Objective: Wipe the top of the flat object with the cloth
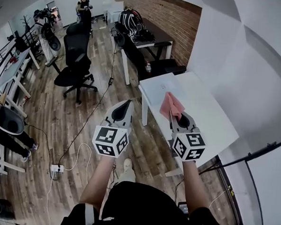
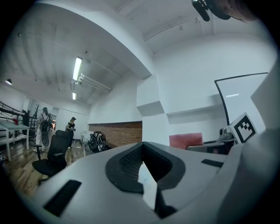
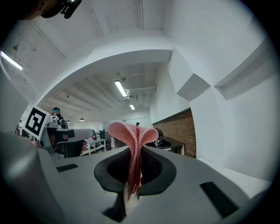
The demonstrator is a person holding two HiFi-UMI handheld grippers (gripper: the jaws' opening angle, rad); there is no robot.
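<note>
Approach before the wipe — pink cloth (image 1: 171,106) clamped in the right gripper (image 1: 176,115), held over the white table (image 1: 215,126) just beside the flat white object (image 1: 156,87), left gripper (image 1: 125,106) closed on nothing out over the floor — next, presumably, lowering the cloth onto that top and sweeping across.

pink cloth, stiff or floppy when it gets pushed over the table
Probably floppy: the cloth pinched in the right gripper curls into soft folds above the jaws. Likely light, since those folds stand up unsupported. Its ribbed weave should grip rather than slip.
</note>
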